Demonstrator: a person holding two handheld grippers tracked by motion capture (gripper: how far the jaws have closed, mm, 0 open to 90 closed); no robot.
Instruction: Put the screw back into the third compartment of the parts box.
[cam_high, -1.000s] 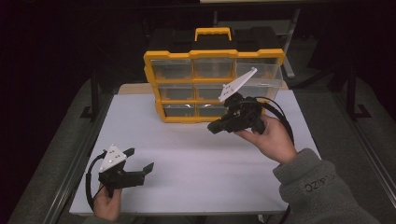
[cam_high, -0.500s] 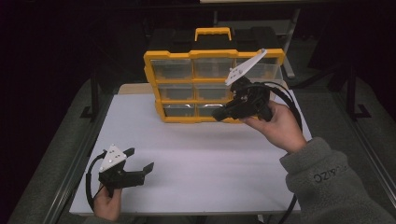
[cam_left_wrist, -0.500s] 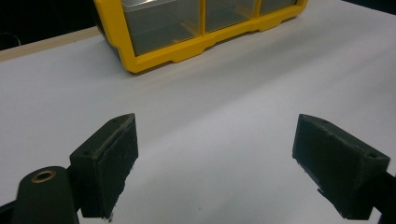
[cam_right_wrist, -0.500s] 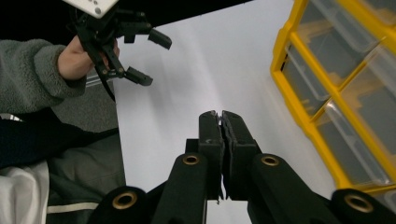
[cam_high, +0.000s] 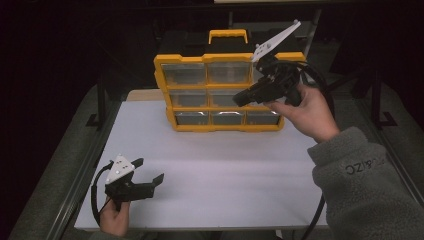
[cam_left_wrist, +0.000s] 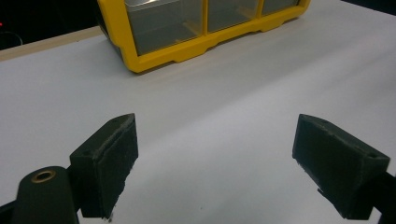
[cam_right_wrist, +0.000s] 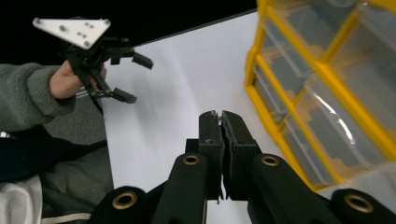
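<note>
A yellow organizer with clear drawers and a yellow handle stands upright at the back of the white tabletop. My right gripper is held in the air in front of the organizer's right side, level with its middle row, its tips pointing left. In the right gripper view its jaws are pressed together with nothing between them, and the organizer is close on the right. My left gripper rests low near the table's front left corner, open and empty. Its pads stand wide apart over bare table.
A black case with a yellow handle sits behind the organizer. Metal frame rails run along both sides of the table. The right gripper's black cable loops beside the hand. The left gripper also appears far off in the right gripper view.
My right gripper has risen and moved toward the organizer's upper right, still shut. The left gripper has not moved.
</note>
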